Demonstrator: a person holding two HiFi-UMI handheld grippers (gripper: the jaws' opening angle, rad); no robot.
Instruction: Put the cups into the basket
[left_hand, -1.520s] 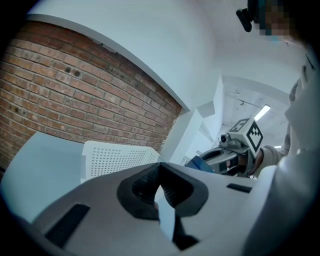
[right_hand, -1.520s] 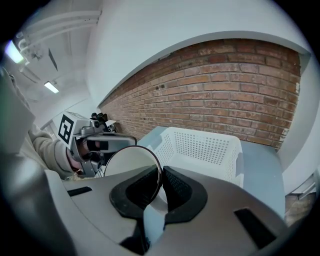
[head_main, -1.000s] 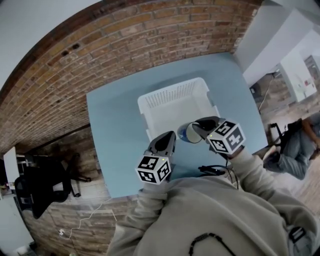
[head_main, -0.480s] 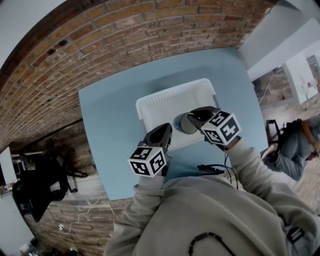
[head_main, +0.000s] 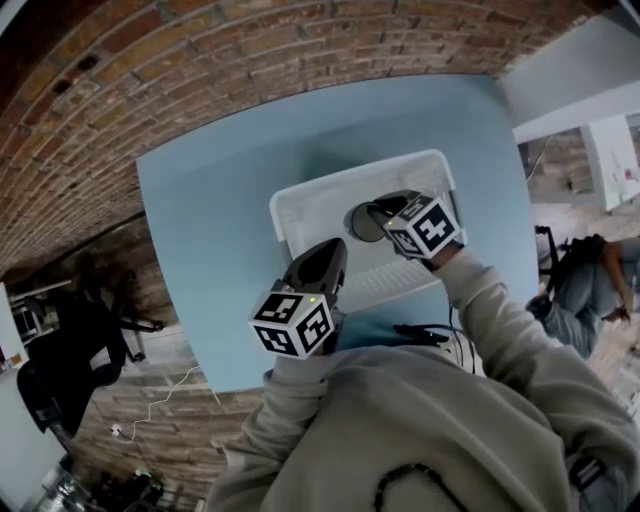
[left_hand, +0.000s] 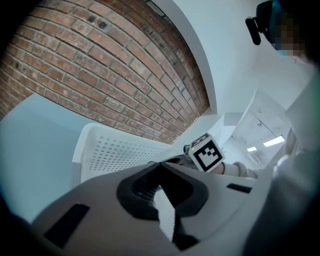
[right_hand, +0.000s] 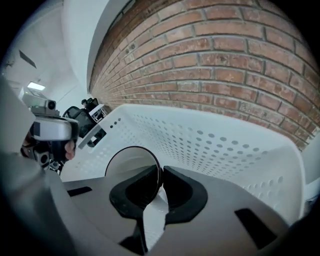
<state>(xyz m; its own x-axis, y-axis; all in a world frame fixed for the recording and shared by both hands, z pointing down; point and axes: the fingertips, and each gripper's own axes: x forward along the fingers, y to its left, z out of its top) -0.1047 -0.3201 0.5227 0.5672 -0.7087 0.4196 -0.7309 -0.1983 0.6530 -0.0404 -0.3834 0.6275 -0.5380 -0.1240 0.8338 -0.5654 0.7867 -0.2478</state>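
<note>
A white perforated basket (head_main: 284, 212) stands on the light blue table (head_main: 200, 200). My right gripper (head_main: 380, 215) reaches down into the basket and is shut on the rim of a grey cup (head_main: 360, 222). In the right gripper view the cup (right_hand: 125, 162) sits to the left of the pads, its thin rim pinched between them at my right gripper (right_hand: 161, 172), with the basket wall (right_hand: 225, 145) behind. My left gripper (head_main: 325, 262) hovers at the basket's near edge. Its pads meet at my left gripper (left_hand: 160, 167) with nothing between them, and the basket (left_hand: 100, 150) lies ahead.
A black cable (head_main: 425, 333) lies on the table at the near right. A brick wall (head_main: 200, 70) runs behind the table. A dark chair (head_main: 70, 360) stands on the floor at the left, and a seated person (head_main: 590, 290) is at the far right.
My right gripper has carried the cup away from me and down into the basket. My left gripper has shifted a little lower, toward the basket's near edge.
</note>
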